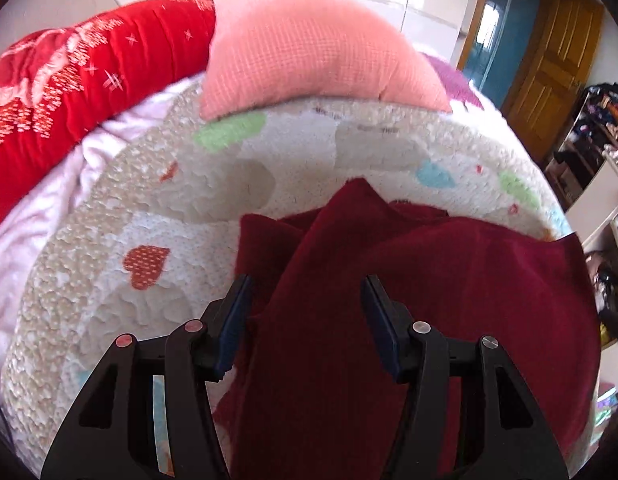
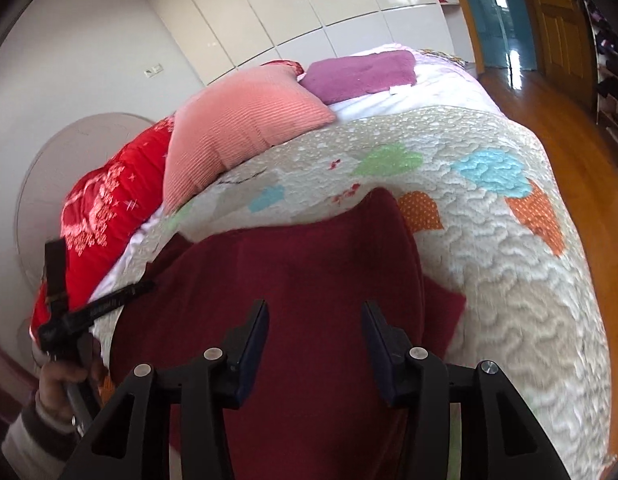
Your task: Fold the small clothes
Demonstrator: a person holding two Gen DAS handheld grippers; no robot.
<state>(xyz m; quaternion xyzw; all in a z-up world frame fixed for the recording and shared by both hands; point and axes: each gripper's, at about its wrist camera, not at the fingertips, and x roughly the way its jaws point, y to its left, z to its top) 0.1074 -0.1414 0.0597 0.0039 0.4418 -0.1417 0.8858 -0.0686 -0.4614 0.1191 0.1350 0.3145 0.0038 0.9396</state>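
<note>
Dark maroon knit garment lies rumpled on quilted heart-patch bedspread near bed's foot, one fold ridged up between left claw's pads.

Left claw: jaws apart, cloth between, not pinched.

Right claw: jaws apart, hovering over garment, no grip.

Judgement: fold just laid, release stage. To do well: lift clear straight, avoid snagging fabric, then flatten ridge and square edges before next fold.

Salmon waffle-weave cushion well apart, no obstruction.

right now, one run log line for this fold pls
step: fold | item: maroon cloth on quilt | left hand-held gripper: open over cloth | right hand-held gripper: open, above cloth
</note>
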